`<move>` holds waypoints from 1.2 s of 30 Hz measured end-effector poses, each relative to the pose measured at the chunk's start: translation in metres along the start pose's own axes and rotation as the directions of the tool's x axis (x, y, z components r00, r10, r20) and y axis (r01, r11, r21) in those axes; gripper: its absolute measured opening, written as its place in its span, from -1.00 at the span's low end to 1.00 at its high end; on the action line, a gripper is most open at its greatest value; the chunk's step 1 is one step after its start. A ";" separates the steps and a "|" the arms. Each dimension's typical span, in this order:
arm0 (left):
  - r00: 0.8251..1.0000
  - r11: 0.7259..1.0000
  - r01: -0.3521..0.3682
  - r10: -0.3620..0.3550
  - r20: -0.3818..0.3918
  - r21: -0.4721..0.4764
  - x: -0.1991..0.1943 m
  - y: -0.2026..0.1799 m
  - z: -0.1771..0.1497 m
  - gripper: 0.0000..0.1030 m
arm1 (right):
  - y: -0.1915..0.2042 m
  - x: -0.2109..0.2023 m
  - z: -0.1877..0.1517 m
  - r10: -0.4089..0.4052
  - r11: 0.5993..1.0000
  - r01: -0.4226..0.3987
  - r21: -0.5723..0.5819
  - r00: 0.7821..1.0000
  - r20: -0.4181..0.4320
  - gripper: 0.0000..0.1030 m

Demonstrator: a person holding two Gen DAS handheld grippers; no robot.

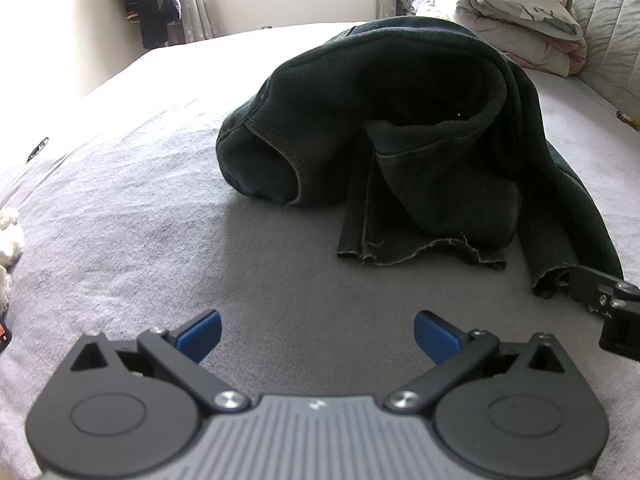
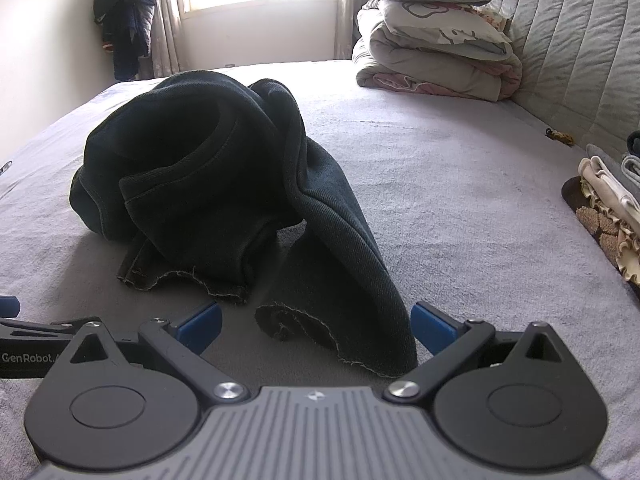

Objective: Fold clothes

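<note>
While both grippers are hovering low over the bed (image 1: 132,184), a pair of dark jeans (image 1: 400,132) is lying crumpled in a heap on the grey blanket ahead of them. The left gripper (image 1: 318,336) is holding its blue-padded jaws wide apart with nothing between them; only bare blanket is showing in the gap. The right gripper (image 2: 316,330) is likewise spread wide and gripping nothing, although one frayed leg hem (image 2: 320,336) is lying between its fingers, close to the right pad. The jeans are not lying along one clear axis: the waist end is bunching up into a mound away from the grippers, while both legs are trailing back toward them, raw hems nearest. A second hem (image 2: 184,280) is resting flat on the blanket slightly further off, toward the left gripper. Folded quilts topped by a pillow (image 2: 432,52) are stacked against the padded headboard (image 2: 576,48), well apart from the jeans. Folded laundry (image 2: 612,216) is sitting at the right edge of the bed.
</note>
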State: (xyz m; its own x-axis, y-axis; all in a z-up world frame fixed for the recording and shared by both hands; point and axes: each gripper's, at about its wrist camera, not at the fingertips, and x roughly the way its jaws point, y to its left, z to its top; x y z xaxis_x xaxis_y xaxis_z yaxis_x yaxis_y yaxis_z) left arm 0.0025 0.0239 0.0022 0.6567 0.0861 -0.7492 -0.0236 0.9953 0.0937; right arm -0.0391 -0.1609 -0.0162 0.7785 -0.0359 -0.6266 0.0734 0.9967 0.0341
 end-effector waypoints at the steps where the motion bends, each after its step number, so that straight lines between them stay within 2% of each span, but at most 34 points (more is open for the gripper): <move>1: 1.000 1.000 0.000 0.000 0.000 0.000 0.000 0.001 0.000 1.00 | 0.000 0.000 0.000 0.000 1.000 0.000 0.000 1.000 0.000 1.00; 12: 1.000 0.999 0.021 -0.021 0.003 -0.027 0.002 0.011 0.010 1.00 | 0.000 0.001 0.005 -0.007 1.000 0.007 -0.001 1.000 0.029 1.00; 16: 0.999 0.998 0.036 -0.037 -0.018 -0.053 0.010 0.018 0.021 1.00 | 0.001 0.004 0.018 0.017 1.000 -0.018 0.006 0.999 0.044 1.00; 20: 0.999 0.996 0.048 -0.048 -0.001 -0.070 0.016 0.030 0.031 1.00 | 0.001 0.006 0.034 0.040 0.999 -0.040 0.005 0.997 0.061 1.00; 23: 0.999 0.995 0.054 -0.054 0.006 -0.083 0.021 0.038 0.036 1.00 | 0.000 0.009 0.043 0.047 0.999 -0.048 0.013 0.996 0.069 0.85; 28: 0.994 0.990 0.106 -0.106 -0.002 -0.098 0.033 0.051 0.044 1.00 | -0.005 0.024 0.056 0.130 0.985 -0.132 0.110 0.991 0.024 0.61; 36: 0.991 0.990 0.134 -0.134 -0.007 -0.047 0.035 0.051 0.038 1.00 | 0.013 0.039 0.075 0.211 0.966 -0.212 0.151 0.977 0.022 0.50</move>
State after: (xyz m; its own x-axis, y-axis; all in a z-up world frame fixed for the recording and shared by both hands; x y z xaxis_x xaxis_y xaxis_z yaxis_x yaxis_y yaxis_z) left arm 0.0530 0.0760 0.0059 0.6487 -0.0479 -0.7596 0.0294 0.9988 -0.0379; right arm 0.0391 -0.1553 0.0180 0.7903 0.1733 -0.5877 0.0004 0.9590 0.2834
